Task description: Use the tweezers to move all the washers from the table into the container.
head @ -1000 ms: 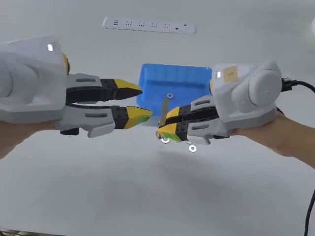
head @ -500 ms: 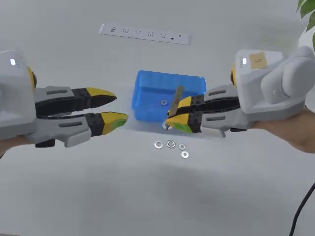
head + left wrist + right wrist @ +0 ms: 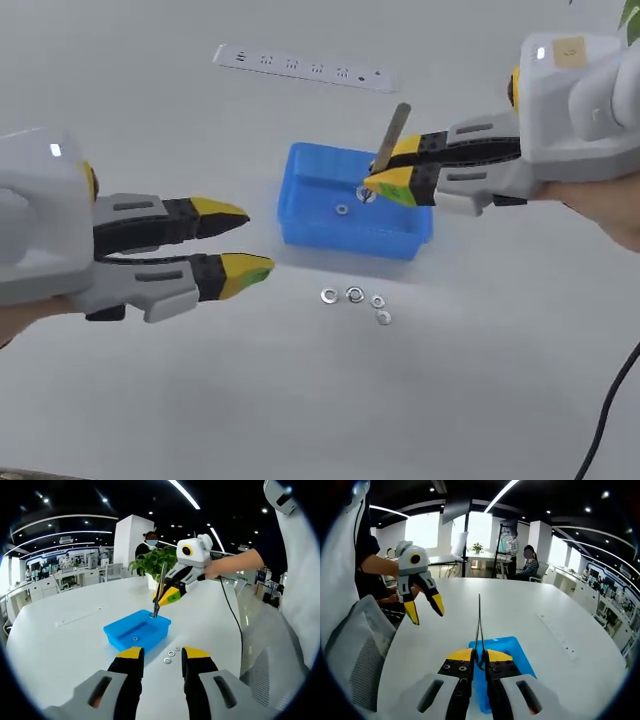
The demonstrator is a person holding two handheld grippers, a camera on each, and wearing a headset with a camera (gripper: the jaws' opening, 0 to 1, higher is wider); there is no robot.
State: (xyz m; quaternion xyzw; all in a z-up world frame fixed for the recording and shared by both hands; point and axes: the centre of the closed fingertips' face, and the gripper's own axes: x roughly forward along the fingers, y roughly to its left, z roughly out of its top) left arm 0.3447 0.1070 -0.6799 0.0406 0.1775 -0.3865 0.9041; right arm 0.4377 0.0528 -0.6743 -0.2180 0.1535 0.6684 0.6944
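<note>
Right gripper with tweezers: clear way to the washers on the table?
Probably yes: tweezers hang over the blue container, washers lie bare in front of it, left gripper off to one side.

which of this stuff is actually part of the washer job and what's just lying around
Part of the job:
- tweezers, gripped in the right gripper
- blue container
- four washers on the table
- washer in the container
- washer at the tweezers' tip

Just lying about:
- power strip
- potted plant
- black cable
</note>
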